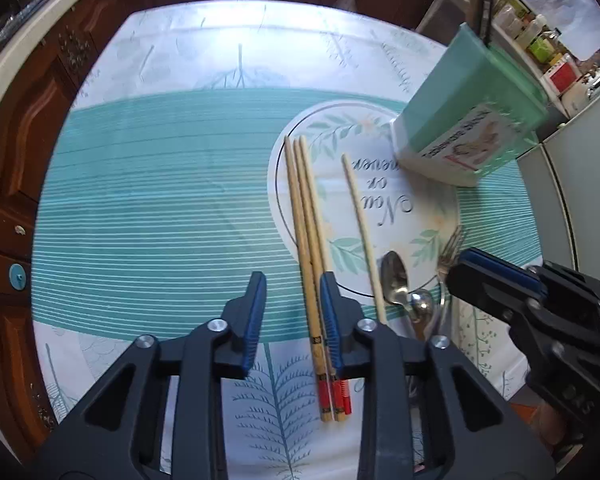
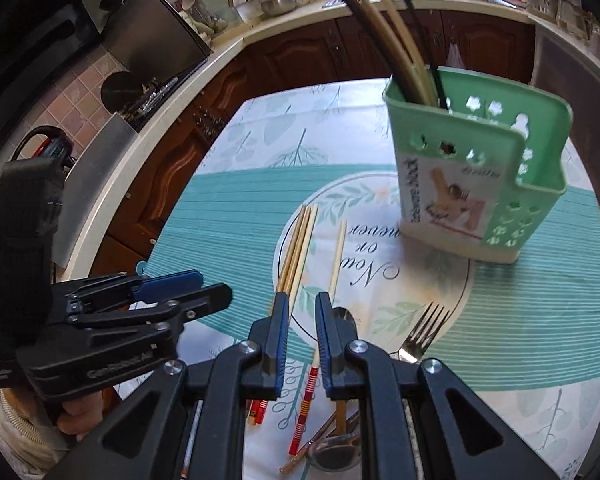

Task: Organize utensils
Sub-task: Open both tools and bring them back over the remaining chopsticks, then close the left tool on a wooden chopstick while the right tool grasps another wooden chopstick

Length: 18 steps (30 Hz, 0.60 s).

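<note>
Three bamboo chopsticks (image 1: 306,232) with red ends lie side by side on the tablecloth. My left gripper (image 1: 292,278) is open over them, and they run just inside its right finger. A single pale chopstick (image 1: 360,224) lies to their right. Beyond it are two spoons (image 1: 394,276) and a fork (image 1: 450,248). My right gripper (image 2: 301,300) hangs above the single chopstick (image 2: 336,256), its jaws a narrow gap apart and pressing on nothing. A green utensil holder (image 2: 472,176) stands at the back right with long chopsticks (image 2: 400,40) upright in it.
A teal-striped tablecloth (image 1: 160,200) covers the table. Dark wood cabinets (image 2: 172,184) and a pale counter edge curve round the far side. Shelves with jars (image 1: 540,40) stand behind the holder. A hand (image 2: 76,416) holds the left gripper (image 2: 212,286) at the lower left.
</note>
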Each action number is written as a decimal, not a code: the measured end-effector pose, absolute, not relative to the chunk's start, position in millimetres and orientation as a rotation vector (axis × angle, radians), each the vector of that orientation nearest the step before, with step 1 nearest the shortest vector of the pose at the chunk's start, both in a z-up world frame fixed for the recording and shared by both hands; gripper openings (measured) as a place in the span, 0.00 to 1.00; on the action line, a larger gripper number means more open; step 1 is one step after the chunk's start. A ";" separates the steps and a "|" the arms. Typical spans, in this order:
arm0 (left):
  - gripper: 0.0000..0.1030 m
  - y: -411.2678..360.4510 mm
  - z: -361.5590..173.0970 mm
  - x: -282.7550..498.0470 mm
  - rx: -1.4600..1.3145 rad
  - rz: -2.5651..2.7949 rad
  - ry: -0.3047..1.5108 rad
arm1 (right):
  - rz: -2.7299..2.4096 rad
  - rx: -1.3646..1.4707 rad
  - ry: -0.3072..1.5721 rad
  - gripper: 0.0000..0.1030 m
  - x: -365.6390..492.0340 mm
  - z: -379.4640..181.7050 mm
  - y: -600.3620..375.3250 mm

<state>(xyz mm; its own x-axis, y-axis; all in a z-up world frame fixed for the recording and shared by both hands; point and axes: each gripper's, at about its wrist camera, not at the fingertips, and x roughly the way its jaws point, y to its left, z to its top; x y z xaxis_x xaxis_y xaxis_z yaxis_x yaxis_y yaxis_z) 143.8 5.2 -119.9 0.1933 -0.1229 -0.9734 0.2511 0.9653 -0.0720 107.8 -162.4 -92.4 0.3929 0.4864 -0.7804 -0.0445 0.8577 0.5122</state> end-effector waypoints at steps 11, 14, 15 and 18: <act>0.16 -4.1 -158.2 167.1 0.135 -0.225 1.450 | 0.363 0.492 1.183 0.13 112.3 -114.7 -157.3; 0.16 -11.9 -162.9 168.8 0.159 -0.227 1.461 | 0.361 0.493 1.191 0.13 113.4 -118.3 -157.7; 0.16 -14.5 -164.5 169.5 0.164 -0.227 1.463 | 0.361 0.495 1.193 0.13 113.5 -119.5 -158.2; 0.16 -23.4 -167.4 170.2 0.182 -0.223 1.471 | 0.366 0.503 1.198 0.13 113.7 -122.5 -159.0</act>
